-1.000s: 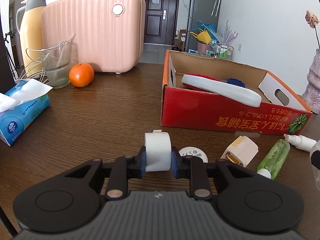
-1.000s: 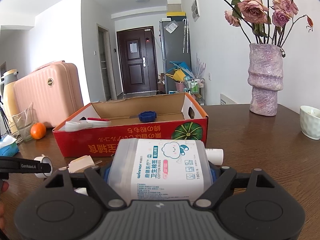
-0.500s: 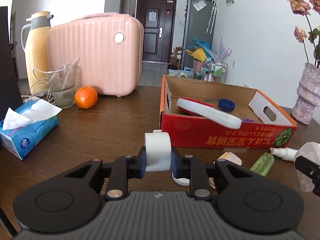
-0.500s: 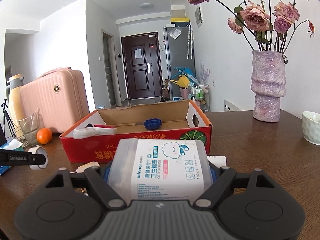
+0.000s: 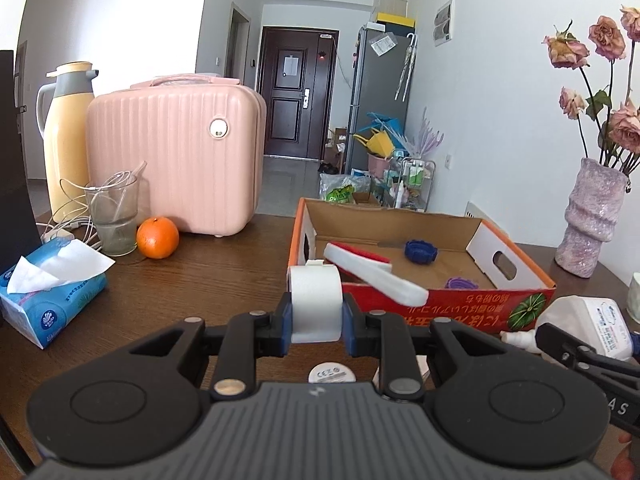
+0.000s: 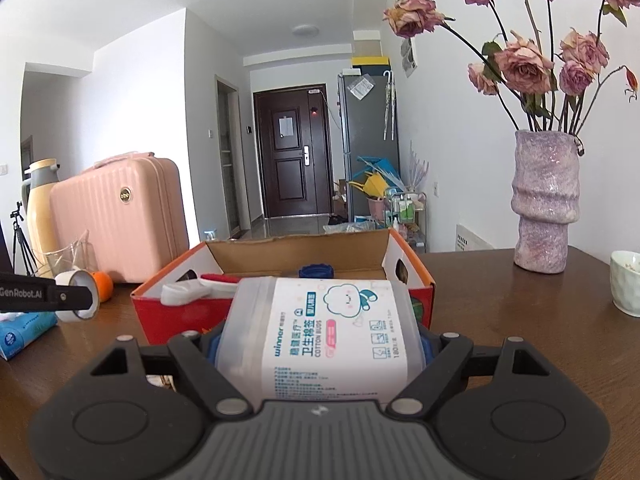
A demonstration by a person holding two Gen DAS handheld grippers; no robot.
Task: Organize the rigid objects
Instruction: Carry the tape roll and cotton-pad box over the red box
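My left gripper (image 5: pixel 316 322) is shut on a white tape roll (image 5: pixel 315 300) and holds it above the table, just in front of the red cardboard box (image 5: pixel 460 306). My right gripper (image 6: pixel 320 344) is shut on a clear cotton bud box (image 6: pixel 324 328) with a white label, held above the table before the same red box (image 6: pixel 180 312). The box holds a white and red brush (image 5: pixel 372 272), a blue cap (image 5: pixel 420 251) and a purple piece (image 5: pixel 460 283). The tape roll also shows in the right wrist view (image 6: pixel 78 294).
A pink case (image 5: pixel 172 160), yellow thermos (image 5: pixel 66 136), glass (image 5: pixel 114 216), orange (image 5: pixel 157 237) and tissue pack (image 5: pixel 48 292) stand on the left. A purple vase (image 6: pixel 546 204) and a white cup (image 6: pixel 626 288) stand on the right. A white disc (image 5: pixel 331 374) lies below my left gripper.
Both grippers have risen with their loads and moved toward the red box. The small items on the table have dropped out of sight below them.
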